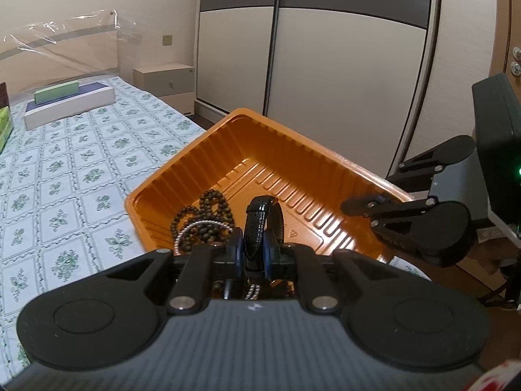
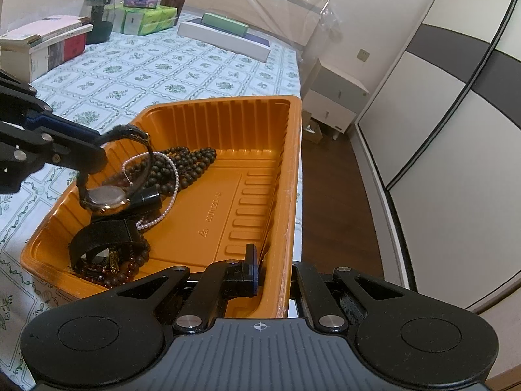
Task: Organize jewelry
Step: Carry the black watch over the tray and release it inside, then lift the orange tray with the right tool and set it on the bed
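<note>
An orange plastic tray [image 2: 286, 176] lies on the bed near its edge; it also shows in the left wrist view [image 1: 241, 150]. My left gripper [image 1: 253, 249] is shut on the black strap of a wristwatch [image 2: 107, 195] and holds it over the tray's left part; the strap [image 1: 260, 224] stands between the pads. In the tray lie dark bead strings [image 2: 189, 159], a pearl string [image 2: 169, 195], a second black-strap watch [image 2: 104, 238] and a brown bead bracelet [image 2: 120, 273]. My right gripper [image 2: 273, 280] is shut on the tray's near right wall.
The bed has a green-flowered white cover [image 2: 169, 75]. At its head lie a white flat box with a green box [image 2: 224, 32], tissue packs [image 2: 146, 16], books [image 2: 45, 45] and a dark jar [image 2: 99, 16]. A nightstand [image 2: 335, 101] and wardrobe doors [image 1: 342, 65] stand beyond.
</note>
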{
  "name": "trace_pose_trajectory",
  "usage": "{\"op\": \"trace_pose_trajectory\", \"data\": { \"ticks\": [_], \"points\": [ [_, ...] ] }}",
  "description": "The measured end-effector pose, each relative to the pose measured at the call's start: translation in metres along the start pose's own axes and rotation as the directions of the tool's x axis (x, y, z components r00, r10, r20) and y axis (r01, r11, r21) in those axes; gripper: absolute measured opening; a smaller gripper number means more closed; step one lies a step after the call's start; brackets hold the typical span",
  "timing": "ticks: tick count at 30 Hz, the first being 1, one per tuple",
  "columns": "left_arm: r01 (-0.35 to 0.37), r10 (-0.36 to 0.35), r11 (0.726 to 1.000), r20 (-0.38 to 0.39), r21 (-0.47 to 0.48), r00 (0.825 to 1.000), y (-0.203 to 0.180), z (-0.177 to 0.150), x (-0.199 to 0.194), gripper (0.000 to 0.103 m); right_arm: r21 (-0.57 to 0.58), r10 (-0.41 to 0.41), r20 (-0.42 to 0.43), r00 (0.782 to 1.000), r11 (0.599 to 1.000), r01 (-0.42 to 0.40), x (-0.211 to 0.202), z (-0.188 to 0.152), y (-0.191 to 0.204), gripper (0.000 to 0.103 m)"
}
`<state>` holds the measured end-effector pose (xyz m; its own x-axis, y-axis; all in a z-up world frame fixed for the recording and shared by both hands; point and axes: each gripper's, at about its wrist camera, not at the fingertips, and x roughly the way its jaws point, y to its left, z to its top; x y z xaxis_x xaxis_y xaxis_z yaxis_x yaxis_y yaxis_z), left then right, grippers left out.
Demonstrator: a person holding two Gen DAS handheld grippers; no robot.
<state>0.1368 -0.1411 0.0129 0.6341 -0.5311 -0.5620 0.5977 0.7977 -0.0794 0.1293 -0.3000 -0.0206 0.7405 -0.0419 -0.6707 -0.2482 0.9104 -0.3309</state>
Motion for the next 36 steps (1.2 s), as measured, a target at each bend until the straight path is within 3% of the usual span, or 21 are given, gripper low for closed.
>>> {"op": "trace_pose_trajectory", "data": {
  "ticks": [14, 15, 17, 26, 36],
  "points": [
    [0.054, -0.053, 0.998, -0.047, 0.022, 0.998, -0.020, -0.002, 0.022, 0.012, 0.050, 0.033, 0.000, 0.999, 0.998, -0.033, 0.009, -0.004, -0.007, 0.004],
    [0.057, -0.056, 0.998, -0.041, 0.017, 0.998, -0.020, -0.002, 0.021, 0.014, 0.052, 0.034, -0.001, 0.999, 0.998, -0.034, 0.010, -0.004, -0.008, 0.004],
    [0.056, -0.056, 0.998, -0.025, 0.007, 0.998, -0.018, -0.002, 0.018, 0.030, 0.058, 0.039, -0.004, 0.999, 0.998, -0.039, 0.010, -0.005, -0.010, 0.004],
    [-0.067, 0.067, 0.994, 0.007, -0.086, 0.998, 0.022, -0.014, -0.016, 0.031, 0.140, 0.098, 0.000, 0.995, 0.985, -0.097, 0.019, -0.015, -0.026, 0.004],
    [-0.170, 0.166, 0.972, -0.038, -0.161, 0.985, 0.048, -0.041, -0.039, 0.031, 0.333, 0.262, 0.014, 0.965, 0.909, -0.251, 0.044, -0.041, -0.064, 0.004]
  ]
}}
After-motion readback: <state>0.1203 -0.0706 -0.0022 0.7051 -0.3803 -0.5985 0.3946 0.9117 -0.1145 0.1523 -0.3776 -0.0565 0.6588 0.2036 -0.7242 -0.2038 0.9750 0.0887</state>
